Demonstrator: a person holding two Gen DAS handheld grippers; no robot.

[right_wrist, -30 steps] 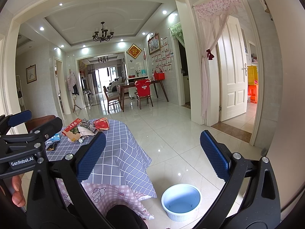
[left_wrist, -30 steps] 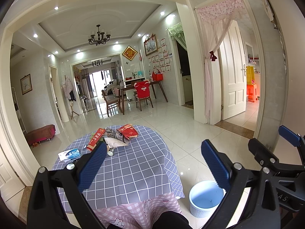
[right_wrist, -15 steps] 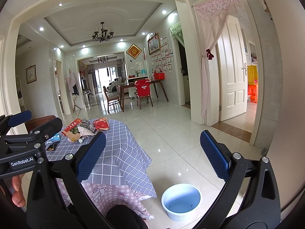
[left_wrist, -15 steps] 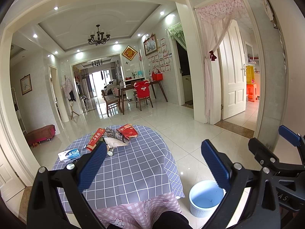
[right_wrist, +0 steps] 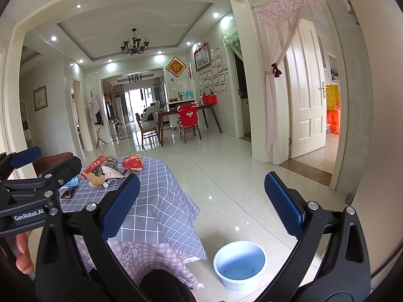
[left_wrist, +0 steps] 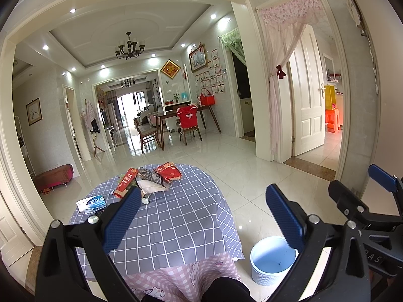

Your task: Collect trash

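Note:
A pile of trash lies at the far end of a table with a grey checked cloth (left_wrist: 176, 216): a long red packet (left_wrist: 125, 183), crumpled paper wrappers (left_wrist: 151, 183), a red snack bag (left_wrist: 168, 172) and a white-and-blue box (left_wrist: 91, 202). The pile also shows in the right wrist view (right_wrist: 110, 167). A white bin with a blue inside (left_wrist: 273, 259) stands on the floor right of the table, also in the right wrist view (right_wrist: 239, 264). My left gripper (left_wrist: 201, 216) is open and empty, held above the near table. My right gripper (right_wrist: 201, 205) is open and empty, over the floor.
A pink printed cloth (left_wrist: 176, 281) hangs under the checked one at the near edge. White tiled floor (left_wrist: 226, 166) stretches ahead to a dining table with chairs (left_wrist: 176, 123). A white door and pink curtain (left_wrist: 282, 100) are at the right. A red bench (left_wrist: 54, 176) stands at left.

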